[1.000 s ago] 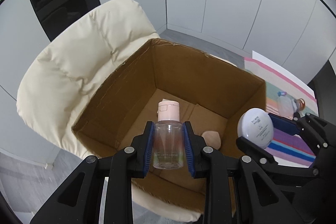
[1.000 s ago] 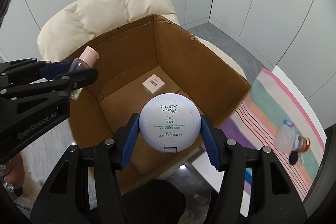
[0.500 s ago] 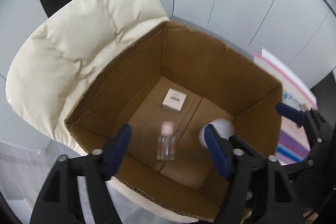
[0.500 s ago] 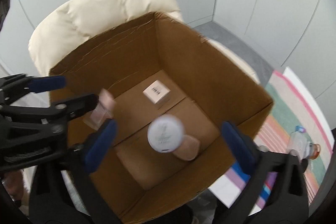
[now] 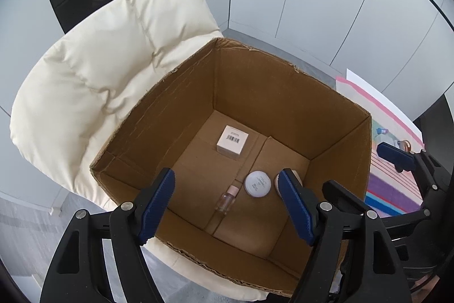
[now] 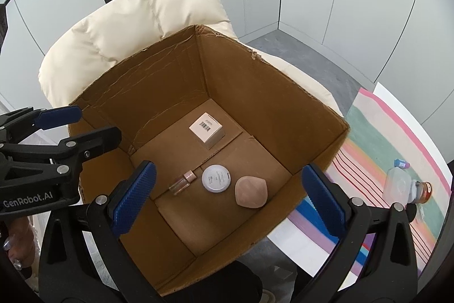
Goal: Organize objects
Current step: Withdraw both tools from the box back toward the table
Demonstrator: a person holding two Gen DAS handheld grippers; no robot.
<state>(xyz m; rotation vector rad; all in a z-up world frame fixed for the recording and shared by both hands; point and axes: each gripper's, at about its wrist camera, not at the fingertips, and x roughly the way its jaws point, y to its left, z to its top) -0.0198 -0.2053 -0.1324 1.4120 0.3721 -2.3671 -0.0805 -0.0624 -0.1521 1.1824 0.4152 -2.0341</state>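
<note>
While both grippers (image 5: 227,202) (image 6: 227,195) gape empty above, bottle (image 5: 225,198), compact (image 5: 257,183) in box (image 5: 272,93)

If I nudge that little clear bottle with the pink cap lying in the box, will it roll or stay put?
The small clear bottle lies on its side on the cardboard box floor, so it looks apt to roll if pushed across its length. It appears nearly empty, hence probably light and easily knocked. Its smooth clear wall may be slippery. The round white compact close beside its cap could stop it.

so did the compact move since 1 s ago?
Yes. The compact dropped from the right gripper to the box floor, beside the bottle.
</note>
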